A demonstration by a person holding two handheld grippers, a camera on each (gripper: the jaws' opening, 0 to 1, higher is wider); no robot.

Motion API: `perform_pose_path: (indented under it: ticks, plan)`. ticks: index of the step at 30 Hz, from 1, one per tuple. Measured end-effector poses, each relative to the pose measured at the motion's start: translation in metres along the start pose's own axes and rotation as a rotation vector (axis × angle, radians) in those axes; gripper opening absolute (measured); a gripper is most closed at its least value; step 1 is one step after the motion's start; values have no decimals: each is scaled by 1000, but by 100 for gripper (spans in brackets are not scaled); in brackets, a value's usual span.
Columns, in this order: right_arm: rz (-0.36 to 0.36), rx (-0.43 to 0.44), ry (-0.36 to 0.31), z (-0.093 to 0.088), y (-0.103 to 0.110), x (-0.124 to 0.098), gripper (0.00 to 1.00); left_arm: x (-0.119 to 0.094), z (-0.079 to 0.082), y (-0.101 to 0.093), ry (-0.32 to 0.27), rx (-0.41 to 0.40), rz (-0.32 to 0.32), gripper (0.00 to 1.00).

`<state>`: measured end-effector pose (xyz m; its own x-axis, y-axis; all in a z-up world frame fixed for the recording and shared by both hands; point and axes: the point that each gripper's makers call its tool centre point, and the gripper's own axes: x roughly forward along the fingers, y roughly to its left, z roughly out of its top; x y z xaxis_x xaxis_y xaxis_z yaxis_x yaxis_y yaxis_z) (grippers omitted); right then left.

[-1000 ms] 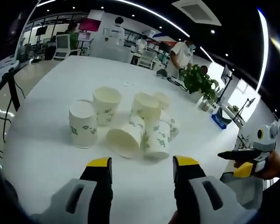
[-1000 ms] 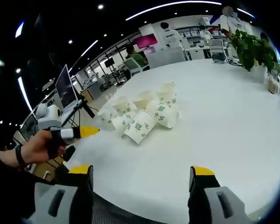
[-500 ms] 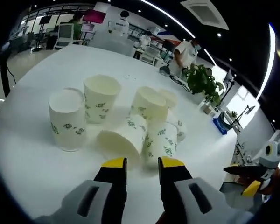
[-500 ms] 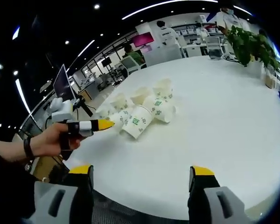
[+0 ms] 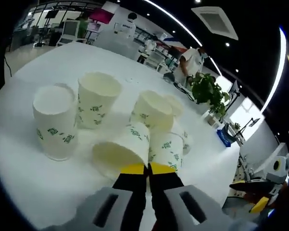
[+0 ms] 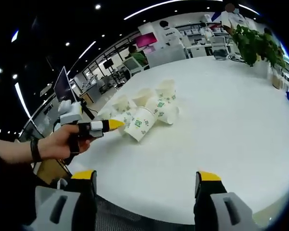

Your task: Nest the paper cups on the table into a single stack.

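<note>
We list a cluster of paper cups on the white surface. One upright cup stands at the left of the left gripper view, a second upright cup just beside it, and a cup on its side lies nearest us, its mouth toward the camera. Our left tongs have their tips together at the rim of that lying cup; whether they pinch it we cannot tell. Our right tongs stand wide apart, holding nothing, well apart from the cups. A potted plant stands at the far edge.
</note>
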<state>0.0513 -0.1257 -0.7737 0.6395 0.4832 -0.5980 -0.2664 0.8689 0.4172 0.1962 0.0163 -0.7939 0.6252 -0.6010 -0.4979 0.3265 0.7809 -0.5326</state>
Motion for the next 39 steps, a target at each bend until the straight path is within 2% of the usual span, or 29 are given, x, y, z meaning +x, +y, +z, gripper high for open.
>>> perform_pose_path:
  ticks: [9,11,17,19,22,25,32,33,35,36,39]
  plan:
    - [13,-5,22,-4,4,3,85,-12,0,-1,-29,-9,-1,0]
    - [18,-8,21,-3,6,5,85,-13,0,4,-32,-1,3,0]
    - [36,-17,24,-4,10,10,85,-37,-2,7,-39,33,24,0]
    - [40,-18,27,-5,11,11,85,-34,3,9,-37,50,29,0]
    - [45,-23,29,-6,11,12,85,-42,1,7,-28,77,37,0]
    - [51,-25,25,-4,10,14,85,-49,-5,4,-1,134,49,0]
    - [57,-32,19,-1,10,15,85,-58,-7,9,94,340,51,0]
    - [57,-34,17,2,8,15,85,-62,-8,5,122,394,43,0]
    - [61,-38,13,4,9,16,85,-61,-10,15,169,492,46,0]
    - [62,-38,12,4,10,17,85,-65,-11,15,185,537,45,0]
    - [65,-40,8,5,10,18,85,-69,-9,16,233,642,43,0]
